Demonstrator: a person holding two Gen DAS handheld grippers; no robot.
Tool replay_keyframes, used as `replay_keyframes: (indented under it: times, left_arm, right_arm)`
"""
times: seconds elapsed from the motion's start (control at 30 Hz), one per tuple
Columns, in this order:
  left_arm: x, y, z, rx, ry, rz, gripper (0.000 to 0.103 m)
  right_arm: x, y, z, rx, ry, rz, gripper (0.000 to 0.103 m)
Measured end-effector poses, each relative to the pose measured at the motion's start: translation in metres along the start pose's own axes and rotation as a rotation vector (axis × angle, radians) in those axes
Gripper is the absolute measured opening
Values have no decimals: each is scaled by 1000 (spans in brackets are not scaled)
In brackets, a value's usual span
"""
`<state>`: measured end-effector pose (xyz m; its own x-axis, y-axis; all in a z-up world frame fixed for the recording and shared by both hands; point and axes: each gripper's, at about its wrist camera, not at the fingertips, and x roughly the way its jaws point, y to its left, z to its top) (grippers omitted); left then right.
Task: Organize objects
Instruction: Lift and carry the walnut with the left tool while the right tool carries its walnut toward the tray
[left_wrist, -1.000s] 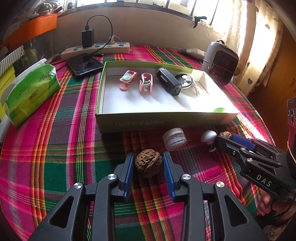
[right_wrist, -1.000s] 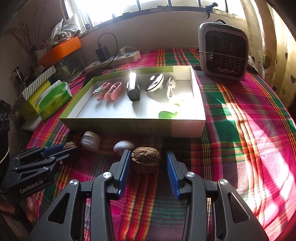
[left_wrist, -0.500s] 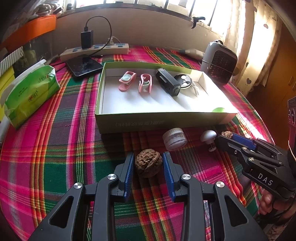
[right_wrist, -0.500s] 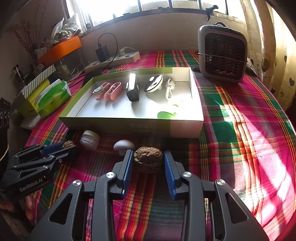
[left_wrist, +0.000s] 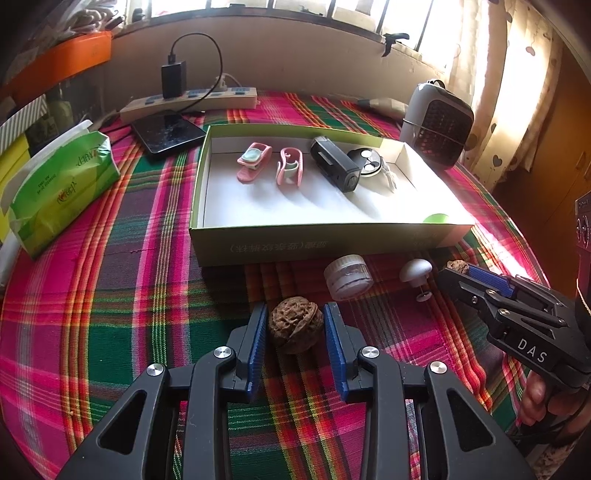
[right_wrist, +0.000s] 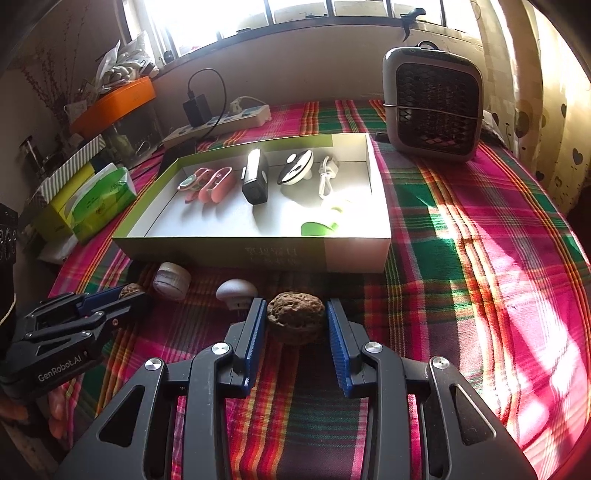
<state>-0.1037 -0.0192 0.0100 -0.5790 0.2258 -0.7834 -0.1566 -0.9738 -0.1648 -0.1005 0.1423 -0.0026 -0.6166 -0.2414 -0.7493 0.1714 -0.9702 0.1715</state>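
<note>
In front of the box (left_wrist: 295, 243): two walnuts lie on the plaid tablecloth (left_wrist: 110, 314), one between each gripper's blue pads.
Left-hand walnut (left_wrist: 293, 326): lower centre of the left wrist view; round, brown, deeply wrinkled shell.
Left gripper (left_wrist: 295, 308): jaws have just been closing around it; whether the pads press it, I cannot tell.
Right-hand walnut (right_wrist: 295, 321): lower centre of the right wrist view; same wrinkled brown shell.
Right gripper (right_wrist: 295, 302): both pads clamped against that shell.
</note>
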Motion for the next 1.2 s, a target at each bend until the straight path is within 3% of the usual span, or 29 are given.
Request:
replay_keyframes:
  times: [0.67,1.2]
  left_arm:
    - [-3,2,0,24,-13,34,29]
    - [-22,-5,6,54,-74,55,29]
  right_arm:
    - [-3,1,0,-8,-9,0,35]
    - [-14,4,5,-17,-41,5,35]
